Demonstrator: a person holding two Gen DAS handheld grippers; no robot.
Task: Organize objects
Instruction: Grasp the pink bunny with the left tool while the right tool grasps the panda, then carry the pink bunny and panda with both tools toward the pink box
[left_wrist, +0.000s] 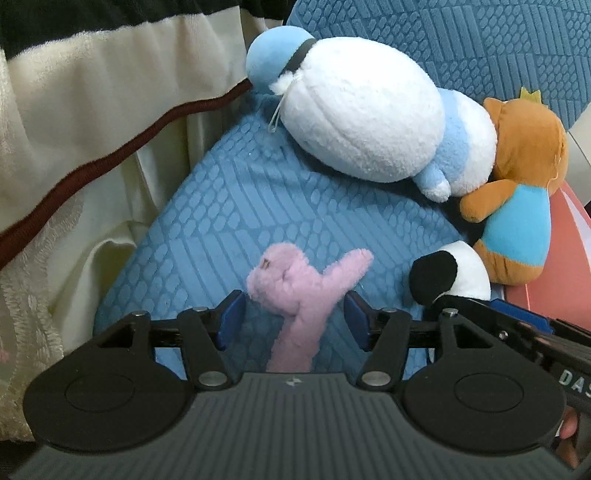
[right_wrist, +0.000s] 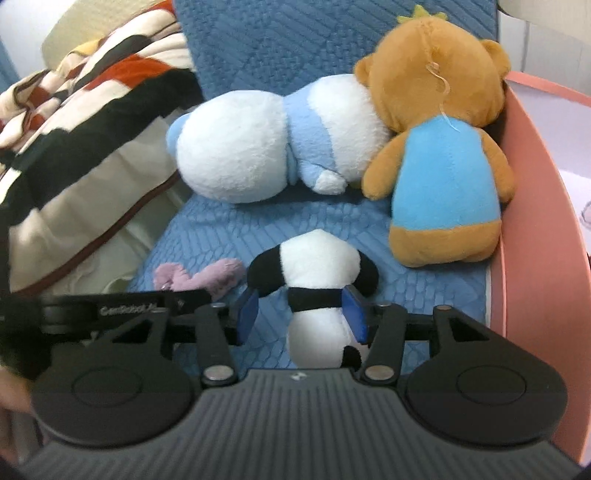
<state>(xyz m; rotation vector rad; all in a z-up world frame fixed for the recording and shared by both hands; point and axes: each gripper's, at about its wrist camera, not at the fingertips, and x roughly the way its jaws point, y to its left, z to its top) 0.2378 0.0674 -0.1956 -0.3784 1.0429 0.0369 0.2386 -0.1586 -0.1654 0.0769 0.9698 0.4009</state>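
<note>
A small pink plush (left_wrist: 295, 295) lies on the blue quilted cushion (left_wrist: 229, 206), between the open blue pads of my left gripper (left_wrist: 293, 317); the pads stand apart from it. It also shows in the right wrist view (right_wrist: 201, 277). A black-and-white panda plush (right_wrist: 317, 295) lies between the open pads of my right gripper (right_wrist: 301, 314); the right pad is close to its side. The panda's head shows in the left wrist view (left_wrist: 450, 277). A big white-and-blue plush (right_wrist: 266, 144) and a brown bear in a blue shirt (right_wrist: 439, 147) rest at the back.
A striped cream, black and red blanket (right_wrist: 74, 122) is heaped on the left. A pink wall or rim (right_wrist: 539, 206) bounds the cushion on the right. A blue quilted backrest (right_wrist: 277, 40) rises behind the toys.
</note>
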